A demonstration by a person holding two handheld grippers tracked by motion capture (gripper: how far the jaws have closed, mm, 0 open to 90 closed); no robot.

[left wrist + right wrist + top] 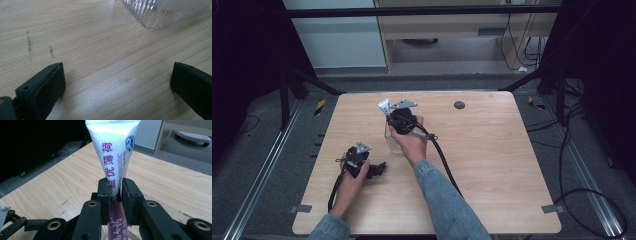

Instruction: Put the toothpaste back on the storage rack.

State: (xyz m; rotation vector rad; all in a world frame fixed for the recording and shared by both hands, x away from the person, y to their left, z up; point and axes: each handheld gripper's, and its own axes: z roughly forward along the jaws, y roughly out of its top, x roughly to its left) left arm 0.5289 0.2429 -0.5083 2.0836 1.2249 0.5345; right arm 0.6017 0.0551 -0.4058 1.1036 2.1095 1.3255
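Right gripper (115,192) jaws pinched toothpaste tube (113,150) upright over ribbed clear container (162,12) | left gripper (117,85) jaws spread, resting beside container on surface (87,45)

the tube's (112,157) top and foot are cut off by the frame.

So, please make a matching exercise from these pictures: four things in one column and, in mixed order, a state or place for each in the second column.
Things
1. left gripper
2. right gripper
3. white and purple tube
4. ribbed clear container

States or places
A. stands upright, pinched near its middle
B. jaws wide apart over bare wood
C. rests on the table, its corner ahead of the open jaws
D. jaws closed on something thin

Pairs: 1-B, 2-D, 3-A, 4-C
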